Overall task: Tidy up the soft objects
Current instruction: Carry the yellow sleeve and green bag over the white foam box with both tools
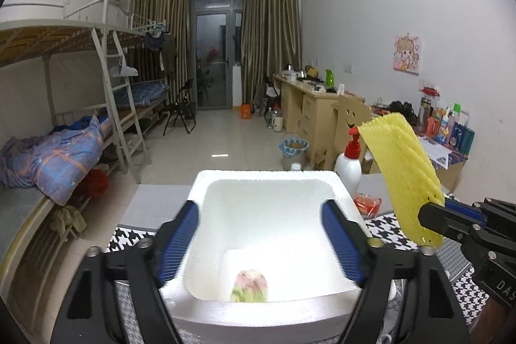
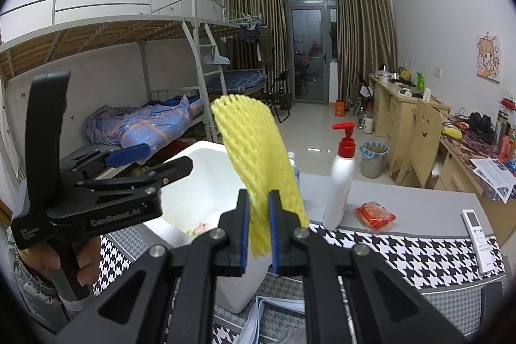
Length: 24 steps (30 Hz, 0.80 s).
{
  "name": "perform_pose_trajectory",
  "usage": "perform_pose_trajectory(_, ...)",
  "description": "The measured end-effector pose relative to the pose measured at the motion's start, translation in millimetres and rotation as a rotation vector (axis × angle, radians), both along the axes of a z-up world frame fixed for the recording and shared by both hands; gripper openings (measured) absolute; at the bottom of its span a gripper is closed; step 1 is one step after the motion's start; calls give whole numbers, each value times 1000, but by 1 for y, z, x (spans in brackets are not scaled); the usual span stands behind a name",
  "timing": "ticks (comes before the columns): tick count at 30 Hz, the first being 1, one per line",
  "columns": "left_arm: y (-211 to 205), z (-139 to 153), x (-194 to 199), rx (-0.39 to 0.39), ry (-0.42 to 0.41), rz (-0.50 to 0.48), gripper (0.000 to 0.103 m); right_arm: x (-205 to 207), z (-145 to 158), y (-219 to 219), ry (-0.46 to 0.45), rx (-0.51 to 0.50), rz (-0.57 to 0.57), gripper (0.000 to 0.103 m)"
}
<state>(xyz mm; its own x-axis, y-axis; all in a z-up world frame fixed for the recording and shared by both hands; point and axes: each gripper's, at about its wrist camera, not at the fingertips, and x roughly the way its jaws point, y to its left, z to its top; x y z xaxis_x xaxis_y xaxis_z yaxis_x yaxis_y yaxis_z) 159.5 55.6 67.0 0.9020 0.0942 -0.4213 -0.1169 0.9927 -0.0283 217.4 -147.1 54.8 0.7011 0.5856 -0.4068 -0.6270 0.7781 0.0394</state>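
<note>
The left hand-held gripper (image 1: 261,242) hangs over the foam box (image 1: 206,182), its jaws spread wide around nothing; a small floral bundle (image 1: 250,286) lies blurred on the box floor below. The right hand-held gripper (image 2: 258,232), just right of the box, pinches the yellow net (image 2: 254,163) near its lower end, and the net stands upright. A good placement probably means carrying the net over the box opening, lowering it inside, then releasing beside the bundle

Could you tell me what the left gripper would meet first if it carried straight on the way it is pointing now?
Probably the white foam box: the open left gripper points down into its hollow, so likely its inner floor or far wall; depth is unclear.
</note>
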Motion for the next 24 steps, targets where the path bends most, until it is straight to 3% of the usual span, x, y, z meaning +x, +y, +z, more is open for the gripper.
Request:
perform_pose_trajectory(2, 2, 2, -4, -4, -21, 15, 95, 0, 0, 1, -4, -4, 1, 14)
perform_pose_trajectory(8, 10, 4, -15, -10, -50, 39, 100, 0, 3, 4, -8, -11, 0, 14)
perform_pose_trajectory(24, 22, 6, -37, 1, -92, 89, 102, 2, 7, 25, 12, -5, 57, 14)
